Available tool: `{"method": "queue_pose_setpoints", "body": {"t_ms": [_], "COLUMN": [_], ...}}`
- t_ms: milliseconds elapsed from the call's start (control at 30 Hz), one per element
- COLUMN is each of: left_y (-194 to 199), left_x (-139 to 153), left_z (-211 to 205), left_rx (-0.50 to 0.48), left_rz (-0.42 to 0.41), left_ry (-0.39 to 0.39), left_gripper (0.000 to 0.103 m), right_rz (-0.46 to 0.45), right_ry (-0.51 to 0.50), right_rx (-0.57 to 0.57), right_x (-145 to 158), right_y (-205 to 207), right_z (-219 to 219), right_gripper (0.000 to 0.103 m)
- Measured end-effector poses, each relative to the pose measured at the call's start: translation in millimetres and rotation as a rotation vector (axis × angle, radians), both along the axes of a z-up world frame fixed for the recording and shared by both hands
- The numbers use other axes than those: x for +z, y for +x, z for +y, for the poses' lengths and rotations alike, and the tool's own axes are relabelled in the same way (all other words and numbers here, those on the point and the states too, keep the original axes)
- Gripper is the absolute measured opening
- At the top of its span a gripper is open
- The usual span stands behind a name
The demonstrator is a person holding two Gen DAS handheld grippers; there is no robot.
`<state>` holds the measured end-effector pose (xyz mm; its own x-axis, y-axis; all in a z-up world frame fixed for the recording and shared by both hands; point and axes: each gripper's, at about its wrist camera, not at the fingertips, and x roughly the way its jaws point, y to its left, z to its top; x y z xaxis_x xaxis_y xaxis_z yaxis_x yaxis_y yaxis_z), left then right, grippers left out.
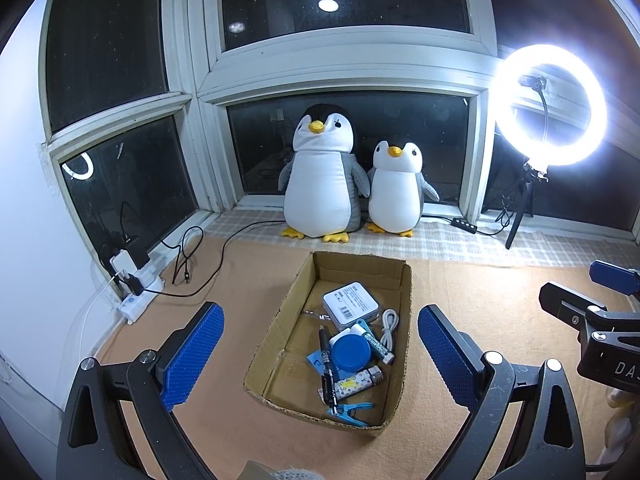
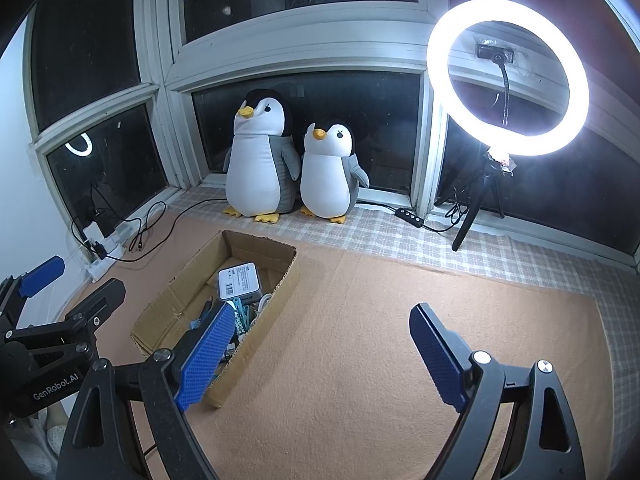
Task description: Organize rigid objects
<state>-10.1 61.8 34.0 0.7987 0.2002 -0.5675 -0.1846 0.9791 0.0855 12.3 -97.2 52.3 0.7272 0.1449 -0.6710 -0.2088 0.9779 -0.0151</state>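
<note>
Left wrist view: left gripper (image 1: 318,354) at bottom of frame, blue pads spread wide, holding nothing, framing the cardboard box (image 1: 403,320) at centre. Box sits on the orange mat (image 1: 248,260). Inside it, piled toward the lower right: white power bank (image 1: 350,306), white cable (image 1: 389,326), blue round lid (image 1: 352,354), black pen (image 1: 325,360), patterned lighter (image 1: 358,382), blue clip (image 1: 350,412). Right gripper's black body pokes in at the right edge. Two plush penguins (image 1: 320,176) stand upper centre by the window, ring light (image 1: 550,104) upper right, power strip (image 1: 138,300) at left

Right wrist view: right gripper (image 2: 320,354) at bottom, pads spread apart, empty, over bare mat. Box lies left of centre, partly behind the left pad; power bank visible inside. Left gripper at lower left edge. Penguins upper centre, ring light upper right
</note>
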Motion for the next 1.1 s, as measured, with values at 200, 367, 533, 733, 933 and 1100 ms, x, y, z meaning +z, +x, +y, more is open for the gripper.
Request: {"method": "queue_pose_setpoints", "body": {"t_ms": [200, 367, 533, 733, 933, 1100], "left_y": [-1.0, -0.5, -0.7, -0.4, 0.7, 2.3], "left_x": [0.1, 0.6, 0.0, 0.4, 0.2, -0.2], "left_z": [-0.1, 0.6, -0.1, -1.0, -1.1, -1.9], "left_rx": [0.0, -0.001, 0.0, -0.002, -0.002, -0.003], "left_rz": [-0.001, -0.001, -0.001, -0.001, 0.0, 0.003], "left_ry": [-0.001, -0.002, -0.002, -0.002, -0.006, -0.009], "left_gripper": [0.099, 0.099, 0.099, 0.099, 0.099, 0.099], "right_rz": [0.001, 0.001, 0.001, 0.002, 0.003, 0.004], "right_ry": [0.0, -0.001, 0.0, -0.002, -0.002, -0.001], "right_rx": [0.0, 0.001, 0.0, 0.001, 0.001, 0.002], "right_x": [-0.8, -0.6, -0.2, -0.5, -0.3, 0.1], "right_y": [-0.6, -0.1, 0.1, 0.3, 0.7, 1.4], "right_z": [0.5, 0.3, 0.3, -0.1, -0.6, -1.1], "right_gripper": [0.087, 0.087, 0.087, 0.087, 0.087, 0.087]}}
